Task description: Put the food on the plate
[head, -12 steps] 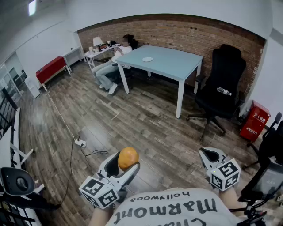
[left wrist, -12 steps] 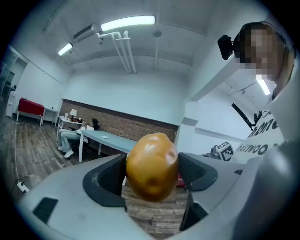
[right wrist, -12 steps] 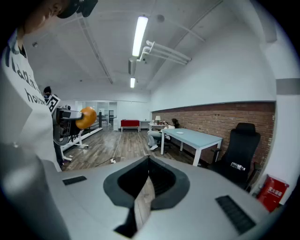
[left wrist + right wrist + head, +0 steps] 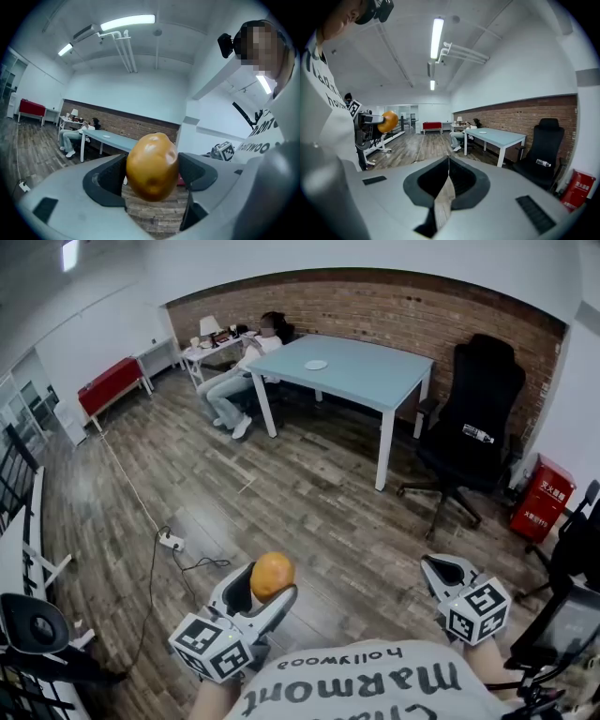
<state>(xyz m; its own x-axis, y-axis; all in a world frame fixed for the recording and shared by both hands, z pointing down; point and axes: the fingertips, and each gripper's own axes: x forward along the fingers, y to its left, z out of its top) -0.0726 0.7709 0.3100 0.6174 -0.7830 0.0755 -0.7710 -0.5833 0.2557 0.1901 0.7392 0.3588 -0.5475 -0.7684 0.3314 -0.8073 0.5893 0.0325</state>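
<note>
My left gripper (image 4: 265,589) is shut on a round orange-brown food item, a potato (image 4: 272,575), held level over the wooden floor; in the left gripper view the potato (image 4: 152,165) fills the gap between both pads. My right gripper (image 4: 441,571) is at the lower right, jaws closed together with nothing in them; its own view shows the jaw tips (image 4: 448,159) meeting. A small white plate (image 4: 315,365) lies on the light blue table (image 4: 375,381) far across the room, seen also as the plate (image 4: 482,132) in the right gripper view.
A person (image 4: 246,371) sits at the table's far left end. A black office chair (image 4: 469,432) stands right of the table, a red extinguisher box (image 4: 540,496) beyond it. A power strip with cable (image 4: 170,542) lies on the floor at left.
</note>
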